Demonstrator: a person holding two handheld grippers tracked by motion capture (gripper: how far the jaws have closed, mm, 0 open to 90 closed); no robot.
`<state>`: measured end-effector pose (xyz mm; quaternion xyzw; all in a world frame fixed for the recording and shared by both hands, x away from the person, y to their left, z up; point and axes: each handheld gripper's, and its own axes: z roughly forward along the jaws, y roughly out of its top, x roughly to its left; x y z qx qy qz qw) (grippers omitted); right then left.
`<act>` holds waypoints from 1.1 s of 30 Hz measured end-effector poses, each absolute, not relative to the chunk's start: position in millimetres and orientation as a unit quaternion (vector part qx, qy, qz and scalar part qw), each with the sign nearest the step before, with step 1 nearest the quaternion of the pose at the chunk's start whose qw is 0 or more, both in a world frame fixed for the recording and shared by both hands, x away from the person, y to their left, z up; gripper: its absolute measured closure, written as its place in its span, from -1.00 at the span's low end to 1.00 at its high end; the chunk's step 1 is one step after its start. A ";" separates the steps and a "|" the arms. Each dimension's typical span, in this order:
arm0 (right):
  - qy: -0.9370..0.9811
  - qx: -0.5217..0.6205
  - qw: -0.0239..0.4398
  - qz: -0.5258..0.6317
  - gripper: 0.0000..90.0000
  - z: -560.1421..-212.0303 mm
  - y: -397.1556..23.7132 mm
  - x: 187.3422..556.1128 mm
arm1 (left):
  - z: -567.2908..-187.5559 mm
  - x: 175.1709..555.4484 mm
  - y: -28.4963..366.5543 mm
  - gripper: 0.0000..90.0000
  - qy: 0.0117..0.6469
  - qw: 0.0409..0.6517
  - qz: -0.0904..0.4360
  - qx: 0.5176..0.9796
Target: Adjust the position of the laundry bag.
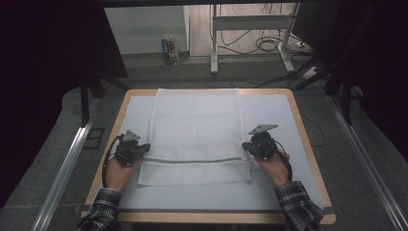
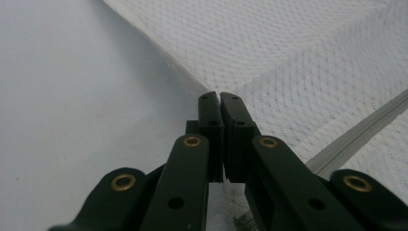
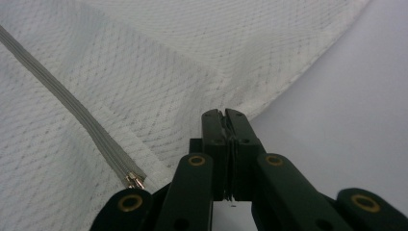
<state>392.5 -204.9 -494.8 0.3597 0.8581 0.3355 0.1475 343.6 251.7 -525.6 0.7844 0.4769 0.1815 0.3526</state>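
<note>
A white mesh bag (image 1: 195,132) lies flat on the surface (image 1: 284,187), its long axis running near to far (zipper (image 1: 192,160) crosswise). The left gripper (image 1: 139,149) and right gripper (image 1: 250,147) each pinch one side edge at the zipper line, fingers (image 2: 211,125) clenched on cloth.

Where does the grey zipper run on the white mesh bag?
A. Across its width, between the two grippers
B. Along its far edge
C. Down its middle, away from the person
A: the grey zipper crosses the white mesh bag from the left gripper to the right gripper.
</note>
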 end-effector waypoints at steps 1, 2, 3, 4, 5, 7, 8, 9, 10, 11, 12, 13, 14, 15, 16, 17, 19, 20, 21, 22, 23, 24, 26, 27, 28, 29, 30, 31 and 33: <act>0.857 0.360 0.148 0.338 0.93 -493.8 -206.4 391.3 | -524.9 342.7 250.1 0.96 0.474 0.353 0.181 0.786; 0.856 0.361 0.148 0.339 0.93 -492.1 -208.3 389.7 | -524.7 341.9 248.9 0.96 0.474 0.353 0.180 0.787; 0.856 0.361 0.148 0.340 0.93 -491.1 -209.3 388.6 | -524.3 341.4 247.8 0.96 0.470 0.351 0.182 0.789; 0.855 0.361 0.149 0.342 0.93 -489.9 -210.4 387.2 | -523.7 340.6 246.2 0.96 0.466 0.350 0.181 0.792; 0.854 0.361 0.151 0.343 0.93 -488.4 -211.9 385.4 | -523.1 339.6 244.9 0.96 0.465 0.350 0.183 0.793; 0.852 0.361 0.154 0.345 0.92 -487.2 -214.1 382.7 | -521.8 338.1 243.1 0.96 0.461 0.349 0.183 0.796; 0.851 0.362 0.156 0.346 0.92 -486.6 -215.4 381.1 | -520.9 336.9 242.3 0.96 0.458 0.349 0.182 0.797; 0.851 0.363 0.156 0.346 0.92 -486.0 -216.9 379.4 | -520.0 335.5 241.6 0.96 0.455 0.351 0.182 0.798; 0.851 0.364 0.157 0.345 0.92 -485.5 -218.5 377.7 | -519.2 334.4 241.1 0.96 0.454 0.354 0.181 0.798; 0.850 0.365 0.158 0.345 0.92 -485.1 -220.2 375.9 | -518.4 333.3 240.6 0.96 0.453 0.355 0.180 0.798; 0.850 0.366 0.157 0.346 0.92 -484.8 -221.8 373.9 | -517.9 332.2 239.9 0.96 0.453 0.357 0.178 0.797; 0.849 0.367 0.157 0.346 0.92 -484.3 -223.5 372.0 | -517.5 331.2 239.2 0.96 0.452 0.358 0.176 0.798; 0.849 0.368 0.157 0.345 0.92 -483.7 -225.3 369.9 | -517.3 330.4 238.1 0.96 0.450 0.359 0.175 0.799; 0.849 0.367 0.159 0.345 0.92 -483.2 -227.2 367.6 | -517.0 329.5 237.2 0.96 0.450 0.359 0.173 0.799; 0.848 0.368 0.159 0.346 0.92 -482.8 -228.1 366.1 | -516.6 328.6 236.0 0.96 0.448 0.358 0.172 0.801; 0.848 0.367 0.161 0.346 0.92 -482.4 -229.6 364.4 | -516.2 327.3 234.5 0.96 0.448 0.358 0.171 0.801; 0.847 0.368 0.162 0.346 0.92 -481.3 -231.8 360.9 | -515.1 324.3 231.4 0.96 0.445 0.359 0.170 0.803; 0.847 0.368 0.164 0.346 0.92 -480.7 -232.8 359.1 | -514.2 322.3 229.8 0.96 0.444 0.357 0.170 0.804; 0.847 0.368 0.167 0.345 0.92 -480.0 -234.0 357.4 | -513.3 320.6 228.4 0.96 0.440 0.354 0.172 0.807; 0.846 0.369 0.167 0.346 0.92 -479.5 -235.1 355.6 | -512.9 318.6 226.7 0.96 0.439 0.355 0.173 0.807; 0.846 0.370 0.167 0.347 0.92 -479.0 -236.4 353.6 | -512.3 316.9 225.4 0.96 0.437 0.353 0.173 0.809; 0.846 0.370 0.167 0.347 0.93 -478.6 -237.8 351.8 | -512.1 315.3 224.4 0.96 0.436 0.353 0.171 0.810; 0.845 0.371 0.166 0.347 0.93 -478.0 -240.4 347.9 | -512.1 311.8 222.3 0.96 0.435 0.353 0.168 0.811; 0.844 0.373 0.166 0.348 0.93 -477.5 -241.7 345.7 | -512.3 309.8 221.2 0.96 0.436 0.353 0.165 0.811; 0.844 0.372 0.166 0.348 0.93 -477.1 -243.1 343.7 | -512.3 308.0 220.5 0.96 0.435 0.353 0.163 0.812; 0.844 0.373 0.166 0.348 0.92 -476.5 -244.6 341.4 | -512.3 306.0 219.7 0.96 0.432 0.352 0.162 0.814; 0.844 0.372 0.166 0.350 0.93 -476.2 -246.5 338.7 | -512.3 304.5 218.8 0.96 0.433 0.353 0.159 0.814; 0.843 0.372 0.166 0.350 0.92 -476.3 -247.4 337.0 | -512.5 303.2 218.1 0.96 0.431 0.354 0.160 0.815; 0.844 0.373 0.165 0.350 0.92 -476.5 -250.1 332.4 | -512.3 300.3 216.3 0.96 0.428 0.352 0.158 0.817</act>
